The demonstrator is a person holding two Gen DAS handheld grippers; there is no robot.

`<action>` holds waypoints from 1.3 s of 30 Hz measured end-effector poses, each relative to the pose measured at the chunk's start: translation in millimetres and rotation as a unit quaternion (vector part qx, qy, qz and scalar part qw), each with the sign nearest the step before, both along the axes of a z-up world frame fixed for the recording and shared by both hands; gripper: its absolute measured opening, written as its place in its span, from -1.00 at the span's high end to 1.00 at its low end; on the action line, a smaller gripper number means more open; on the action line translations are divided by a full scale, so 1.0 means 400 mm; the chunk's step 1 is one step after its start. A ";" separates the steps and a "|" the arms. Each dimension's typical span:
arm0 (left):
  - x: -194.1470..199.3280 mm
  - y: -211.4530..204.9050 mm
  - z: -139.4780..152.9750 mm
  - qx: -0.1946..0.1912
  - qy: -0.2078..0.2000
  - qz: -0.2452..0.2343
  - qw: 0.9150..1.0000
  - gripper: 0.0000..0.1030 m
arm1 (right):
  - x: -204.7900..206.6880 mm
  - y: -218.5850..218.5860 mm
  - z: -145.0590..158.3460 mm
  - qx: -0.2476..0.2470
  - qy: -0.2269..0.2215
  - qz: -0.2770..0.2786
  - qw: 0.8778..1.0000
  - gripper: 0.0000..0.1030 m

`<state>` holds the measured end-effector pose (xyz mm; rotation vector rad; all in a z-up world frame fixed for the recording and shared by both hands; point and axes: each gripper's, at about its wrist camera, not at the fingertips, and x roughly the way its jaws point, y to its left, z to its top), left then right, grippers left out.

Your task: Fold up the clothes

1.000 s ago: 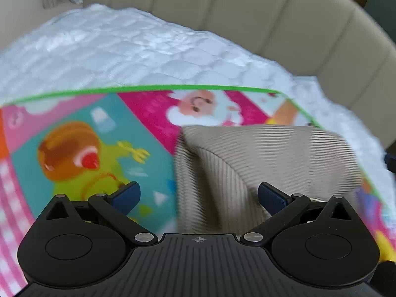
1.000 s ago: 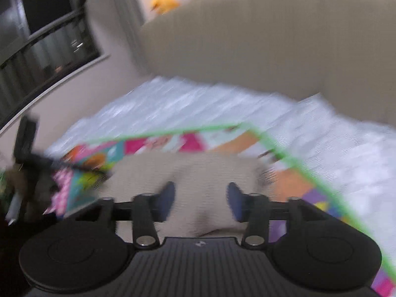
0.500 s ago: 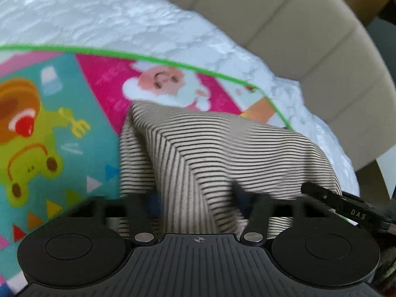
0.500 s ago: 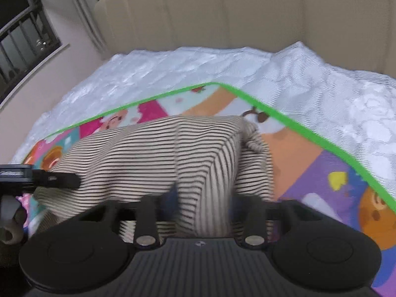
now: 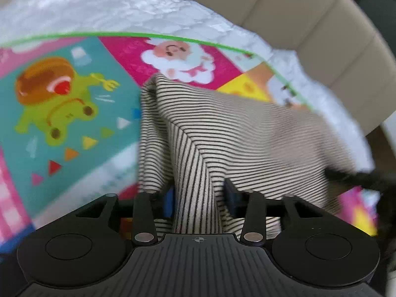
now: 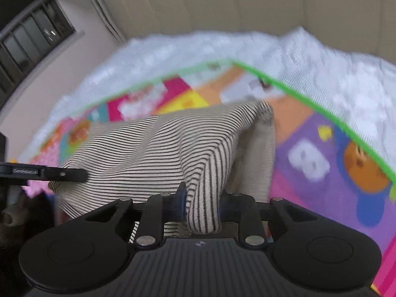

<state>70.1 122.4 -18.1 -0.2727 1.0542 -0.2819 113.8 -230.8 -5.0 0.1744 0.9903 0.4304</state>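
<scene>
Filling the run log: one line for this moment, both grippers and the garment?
left gripper: jaws just reopened slightly, striped garment bunched between | right gripper: shut on striped garment | garment: draped on play mat

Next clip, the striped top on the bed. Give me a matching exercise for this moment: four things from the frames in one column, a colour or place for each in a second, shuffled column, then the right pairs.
Things
1. striped garment
2. play mat
3. quilted bed cover
4. headboard

Colour or place
A. white, under the mat
B. beige, padded, behind the bed
C. pinched at two spots, one in each gripper
D. bright cartoon prints with a green edge

Pairs: 1-C, 2-D, 3-A, 4-B

The left gripper and the right gripper each pinch a bunch of the fabric.
</scene>
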 end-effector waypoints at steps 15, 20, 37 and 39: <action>-0.048 -0.027 0.125 -0.059 -0.026 -0.001 0.998 -0.60 | 0.008 -0.017 0.116 0.057 -0.093 -0.042 0.993 -0.83; -0.056 -0.067 0.063 -0.089 0.031 -0.015 0.995 -0.72 | 0.060 0.035 0.034 0.069 -0.030 -0.047 0.996 -0.99; -0.080 -0.117 -0.032 -0.099 0.098 0.029 0.990 -0.91 | 0.077 0.043 -0.088 0.033 0.037 -0.076 0.996 -1.00; -0.085 -0.123 -0.024 -0.101 0.094 0.027 0.990 -0.91 | 0.076 0.049 -0.083 0.026 0.034 -0.076 0.996 -1.00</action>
